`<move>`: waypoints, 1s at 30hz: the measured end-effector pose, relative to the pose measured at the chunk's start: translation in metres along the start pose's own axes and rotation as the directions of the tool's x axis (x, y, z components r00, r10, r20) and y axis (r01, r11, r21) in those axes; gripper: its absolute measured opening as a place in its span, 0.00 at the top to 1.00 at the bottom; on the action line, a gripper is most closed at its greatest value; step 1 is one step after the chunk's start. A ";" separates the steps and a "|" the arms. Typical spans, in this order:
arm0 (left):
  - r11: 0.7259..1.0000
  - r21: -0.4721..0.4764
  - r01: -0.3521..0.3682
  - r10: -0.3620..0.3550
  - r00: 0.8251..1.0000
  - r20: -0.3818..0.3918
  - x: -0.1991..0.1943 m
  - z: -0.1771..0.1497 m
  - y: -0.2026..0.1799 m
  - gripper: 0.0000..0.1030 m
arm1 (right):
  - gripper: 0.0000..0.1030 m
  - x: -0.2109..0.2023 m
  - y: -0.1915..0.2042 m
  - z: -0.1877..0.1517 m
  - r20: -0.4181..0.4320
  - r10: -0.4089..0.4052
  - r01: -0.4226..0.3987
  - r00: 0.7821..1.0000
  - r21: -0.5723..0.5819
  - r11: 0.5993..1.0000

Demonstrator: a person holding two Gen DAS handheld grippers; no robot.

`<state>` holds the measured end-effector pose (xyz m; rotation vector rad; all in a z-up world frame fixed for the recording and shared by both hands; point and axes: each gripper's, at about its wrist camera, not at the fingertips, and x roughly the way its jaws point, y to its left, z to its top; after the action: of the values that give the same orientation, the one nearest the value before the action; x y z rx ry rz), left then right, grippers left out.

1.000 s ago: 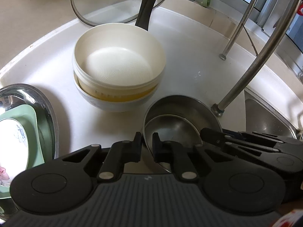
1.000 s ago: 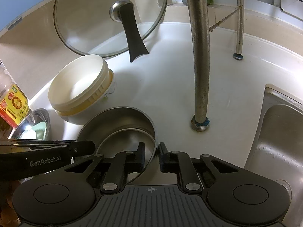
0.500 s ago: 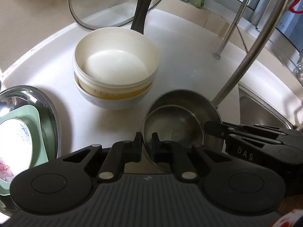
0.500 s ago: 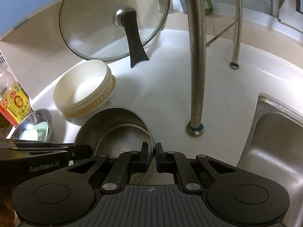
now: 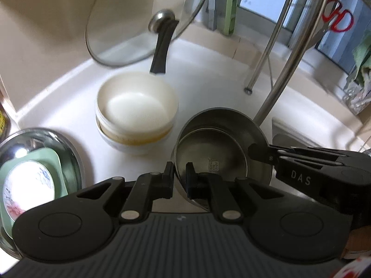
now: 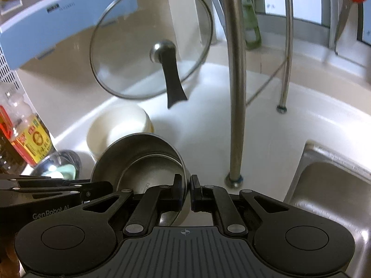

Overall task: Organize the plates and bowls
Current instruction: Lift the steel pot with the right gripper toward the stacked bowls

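Beside the cream bowl stack (image 5: 135, 115), on its sink-ward side, sit the nested steel bowls (image 5: 220, 148): a smaller steel bowl inside a larger one, tilted, with a stamped mark visible on the inner bowl's floor. Whether the pair rests on the white counter (image 5: 208, 88) or is raised off it cannot be told.

Left gripper (image 5: 179, 173): fingers drawn close together, clamped on the near rim of the steel bowls, one finger outside the wall and one inside.

Right gripper (image 6: 187, 186): likewise pinched onto the steel bowls' rim, on the side away from the cream stack; the rim edge runs between its two fingers. In the left wrist view, the right gripper's body enters from the far side of the steel bowls.

Cream bowl stack: two bowls nested, upright, yellowish band showing between them.

Behind the stack, a glass lid (image 6: 150, 44) with black handle leans against the beige wall. On the stack's other side from the steel bowls, a steel plate (image 5: 69, 150) holds a green dish (image 5: 48, 162) with floral print. A sauce bottle (image 6: 25, 136) stands past that plate. Rack legs (image 6: 236, 92) rise from the counter beyond the steel bowls; the sink (image 6: 324, 197) lies further out.
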<state>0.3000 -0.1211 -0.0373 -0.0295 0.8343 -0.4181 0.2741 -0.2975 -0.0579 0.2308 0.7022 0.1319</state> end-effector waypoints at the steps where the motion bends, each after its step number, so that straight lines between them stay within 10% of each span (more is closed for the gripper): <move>1: 1.000 0.000 -0.002 0.002 1.000 0.011 -0.003 0.002 0.000 0.92 | 0.93 -0.002 0.002 0.003 0.008 0.003 -0.003 1.000 -0.005 1.000; 30: 0.992 -0.063 -0.106 0.113 0.986 0.119 -0.010 0.071 0.055 0.91 | 0.93 0.058 0.053 0.082 0.044 0.089 -0.086 0.995 -0.067 0.994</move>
<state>0.3649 -0.0763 0.0075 -0.0613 0.7232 -0.2862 0.3689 -0.2481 -0.0203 0.2015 0.6401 0.2318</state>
